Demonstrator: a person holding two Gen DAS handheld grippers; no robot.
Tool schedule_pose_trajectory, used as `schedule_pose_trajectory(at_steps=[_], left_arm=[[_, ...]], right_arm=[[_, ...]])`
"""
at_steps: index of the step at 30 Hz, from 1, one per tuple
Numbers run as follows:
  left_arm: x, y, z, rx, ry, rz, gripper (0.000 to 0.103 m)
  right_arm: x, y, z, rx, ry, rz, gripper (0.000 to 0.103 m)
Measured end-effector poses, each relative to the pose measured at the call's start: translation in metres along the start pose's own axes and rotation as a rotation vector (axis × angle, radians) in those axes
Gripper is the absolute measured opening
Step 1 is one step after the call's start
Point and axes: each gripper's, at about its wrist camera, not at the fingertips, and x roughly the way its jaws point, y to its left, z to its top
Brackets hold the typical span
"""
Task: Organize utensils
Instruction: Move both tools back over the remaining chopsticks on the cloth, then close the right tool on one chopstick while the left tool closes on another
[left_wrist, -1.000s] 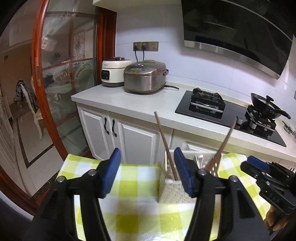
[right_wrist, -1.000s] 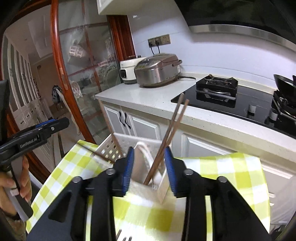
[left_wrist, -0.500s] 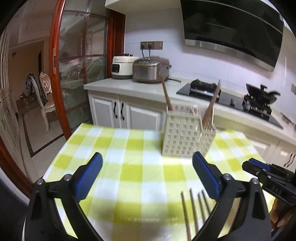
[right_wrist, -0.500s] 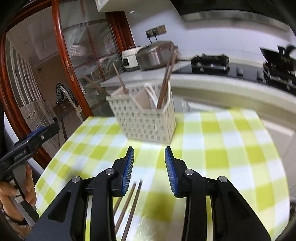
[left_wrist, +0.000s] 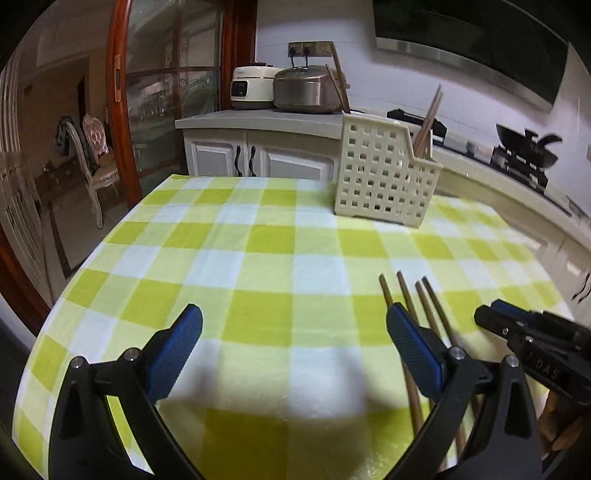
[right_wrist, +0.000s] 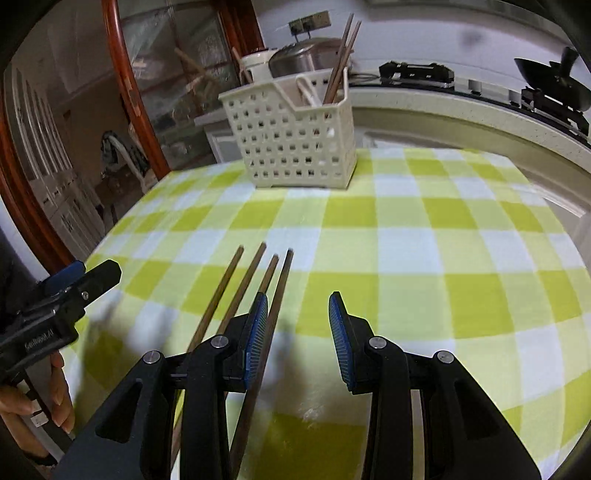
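Left wrist view: left hand-held gripper (left_wrist: 293, 345) hovering wide apart, jaws just opened, gripping nothing; four chopsticks (left_wrist: 410, 306) lying on the checked surface (left_wrist: 258, 240), nearer than the basket (left_wrist: 384, 173).

Right wrist view: right hand-held gripper (right_wrist: 298, 325) hanging partly open, empty, beside the chopsticks (right_wrist: 251, 284), basket (right_wrist: 295, 140) beyond.
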Motion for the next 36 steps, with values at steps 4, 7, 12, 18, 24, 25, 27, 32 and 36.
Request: schedule_pose_trajectory(at_steps=[4,7,12,18,24,25,27,32,36], left_arm=[[0.001,-0.004,-0.006,0.026,-0.006,0.013,0.097],[0.002,-0.007,-0.008,0.049,-0.014,0.028,0.097],[0.001,-0.01,-0.009,0.069,-0.023,0.031,0.097],[0.003,-0.01,-0.01,0.071,-0.018,0.029,0.097],[0.005,-0.011,-0.011,0.076,-0.006,0.028,0.097],[0.006,-0.011,-0.011,0.077,-0.002,0.027,0.097],[0.007,-0.012,-0.011,0.079,0.005,0.025,0.097],[0.009,-0.013,-0.01,0.074,0.023,0.011,0.097],[0.014,-0.015,-0.011,0.075,0.048,0.007,0.097]], right_arm=[[0.008,0.004,0.001,-0.01,0.03,-0.001,0.03],[0.013,0.007,0.002,-0.019,0.054,-0.003,0.025],[0.02,0.014,0.004,-0.034,0.073,-0.005,0.022],[0.032,0.021,0.006,-0.058,0.118,-0.033,0.016],[0.037,0.028,0.007,-0.106,0.126,-0.074,0.015],[0.037,0.03,0.007,-0.12,0.127,-0.087,0.015],[0.038,0.034,0.006,-0.149,0.128,-0.112,0.014],[0.037,0.033,0.005,-0.156,0.127,-0.125,0.008],[0.034,0.029,0.003,-0.136,0.125,-0.113,0.006]])
